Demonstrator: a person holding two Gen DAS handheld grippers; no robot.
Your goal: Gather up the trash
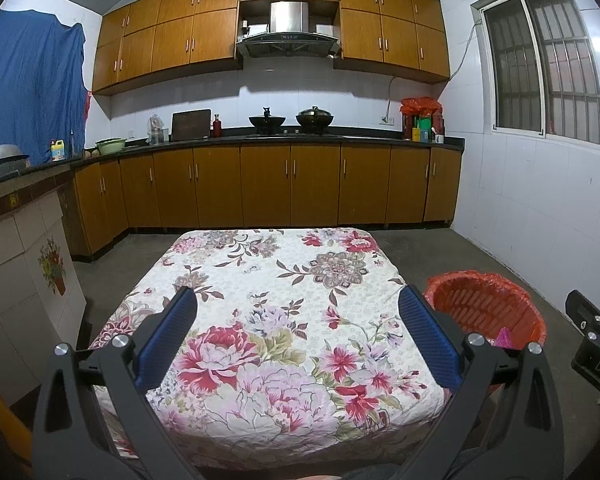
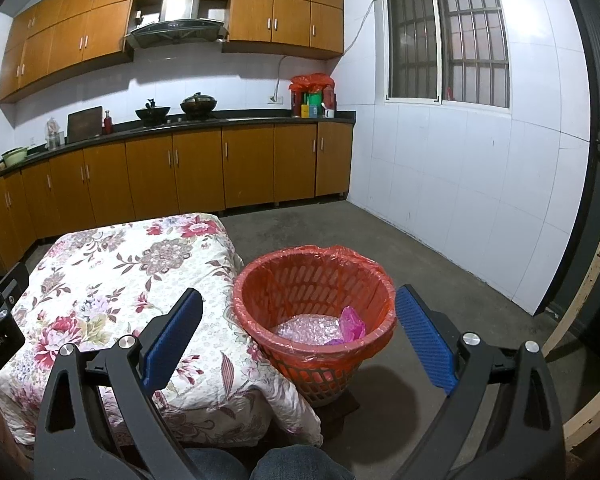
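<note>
Now both my tongs — left (image 1: 296, 312), right (image 2: 298, 316) — gape apart, holding nothing. Trash (image 2: 320, 330) lies in the bin (image 2: 260, 280) off the table's (image 1: 260, 280) right edge; I scan the cloth before withdrawing.

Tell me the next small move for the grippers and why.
Probably none beyond pulling back: both the left gripper and right gripper are open and hold nothing, the floral cloth shows no trash, and bubble wrap and a pink bag already lie in the red basket.
</note>
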